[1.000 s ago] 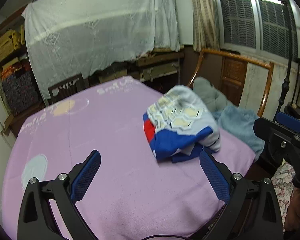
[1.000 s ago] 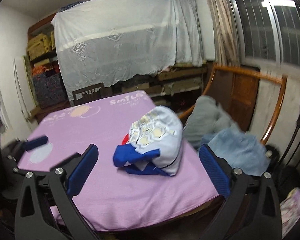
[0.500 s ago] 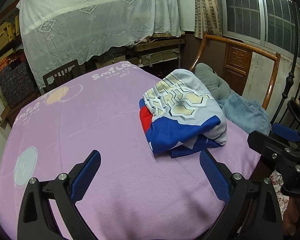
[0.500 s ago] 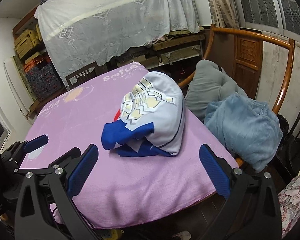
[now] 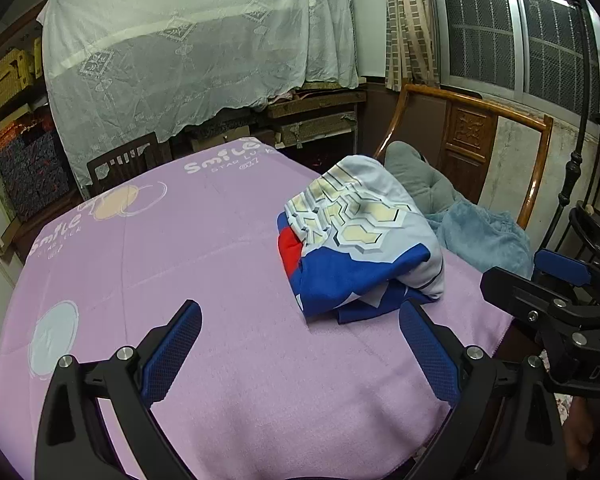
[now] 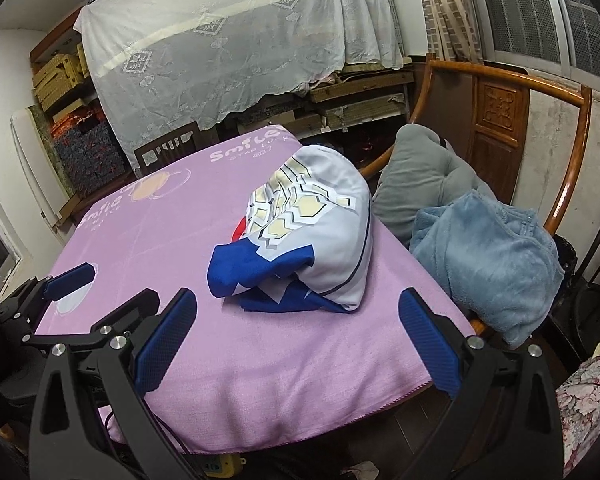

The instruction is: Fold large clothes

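So here's how it sits: the garment (image 5: 360, 236), a white-grey top with a hexagon print plus blue and red panels, is bunched into a rounded lump on the purple tablecloth (image 5: 204, 264), out toward the table's right edge, roughly 1 o'clock from the left gripper (image 5: 300, 354) and about 12 o'clock from the right gripper (image 6: 298, 340). It's compact but puffy, with a blue layer sticking out underneath at the near side, so I honestly can't call whether that's a rough finished fold or a heap waiting to be spread out; it fits both. Both tools have their blue pads spread wide with nothing between them, hovering over the near edge of the table and short of the cloth. My guess is they're held back and wide like that to keep a clear look at the whole bundle. In the left wrist view the right gripper pokes in at 3 o'clock, so the two are side by side and squared up to the table. Off the table's right side, a wooden chair (image 6: 540, 92) holds a grey plush piece (image 6: 424, 176) and a light blue fleece (image 6: 496, 256), probably other laundry parked there to keep the big flat area free for working one piece at a time.
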Action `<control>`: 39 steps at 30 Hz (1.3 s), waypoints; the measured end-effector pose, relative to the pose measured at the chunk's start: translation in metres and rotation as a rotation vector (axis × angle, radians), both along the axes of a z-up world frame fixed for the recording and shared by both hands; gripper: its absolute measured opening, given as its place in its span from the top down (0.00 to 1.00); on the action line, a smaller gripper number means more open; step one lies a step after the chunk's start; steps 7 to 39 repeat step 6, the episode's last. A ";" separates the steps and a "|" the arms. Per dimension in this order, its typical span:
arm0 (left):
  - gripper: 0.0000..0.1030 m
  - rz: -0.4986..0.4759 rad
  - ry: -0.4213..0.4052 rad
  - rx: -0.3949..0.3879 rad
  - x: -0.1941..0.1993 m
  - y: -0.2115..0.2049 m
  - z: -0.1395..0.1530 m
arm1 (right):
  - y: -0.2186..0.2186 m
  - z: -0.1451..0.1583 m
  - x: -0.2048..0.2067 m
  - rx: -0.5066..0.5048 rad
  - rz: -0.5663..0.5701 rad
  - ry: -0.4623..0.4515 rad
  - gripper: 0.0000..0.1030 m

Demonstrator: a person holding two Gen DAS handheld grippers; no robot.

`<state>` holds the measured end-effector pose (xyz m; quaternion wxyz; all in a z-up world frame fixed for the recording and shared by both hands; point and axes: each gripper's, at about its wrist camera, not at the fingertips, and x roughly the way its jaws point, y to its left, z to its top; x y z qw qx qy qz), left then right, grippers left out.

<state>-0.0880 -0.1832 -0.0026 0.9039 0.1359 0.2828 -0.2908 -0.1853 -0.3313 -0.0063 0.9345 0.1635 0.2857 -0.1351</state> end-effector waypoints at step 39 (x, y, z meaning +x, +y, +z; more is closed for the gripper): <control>0.03 -0.011 0.000 -0.015 0.000 0.002 0.002 | 0.000 0.003 -0.004 0.005 -0.005 -0.016 0.04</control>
